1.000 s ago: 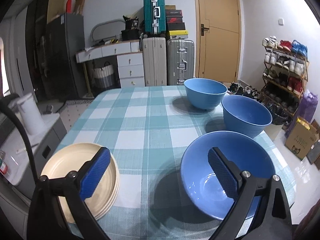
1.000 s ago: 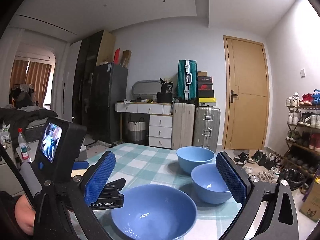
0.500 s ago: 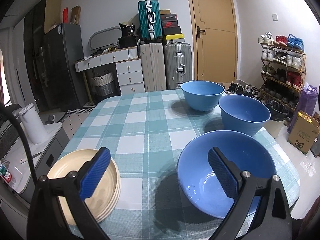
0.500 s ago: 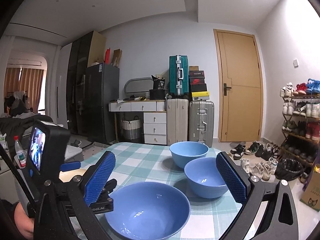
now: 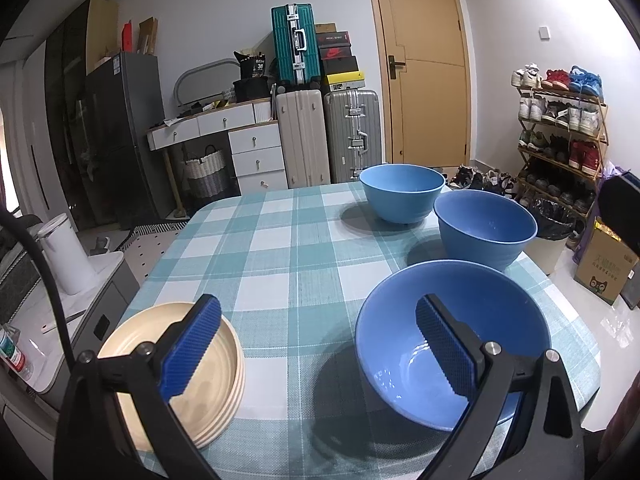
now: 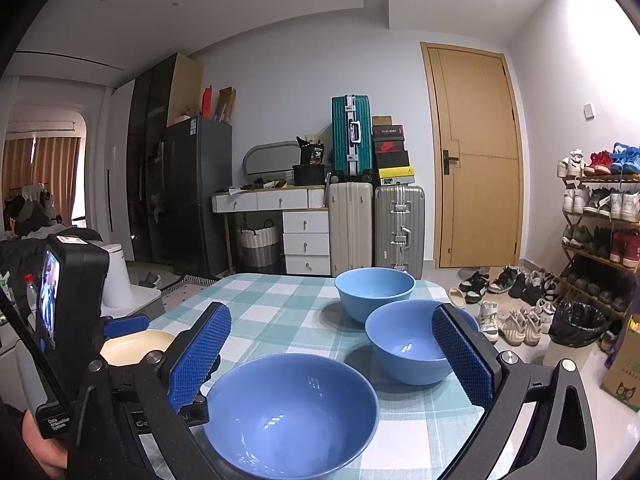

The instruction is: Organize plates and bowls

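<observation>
Both my tools are spread wide, gripping nothing: left tool (image 5: 316, 348), right tool (image 6: 332, 356). On the counter (image 5: 280, 248) I see stacked plates (image 5: 224, 360) near-left and three bowls down the right: near (image 5: 400, 344), middle (image 5: 484, 228), far (image 5: 402, 190).

Three blue bowls (image 5: 452, 344) (image 5: 485, 228) (image 5: 402, 192) stand upright, apart, along the table's right side; stacked cream plates (image 5: 216, 364) lie near-left.
</observation>
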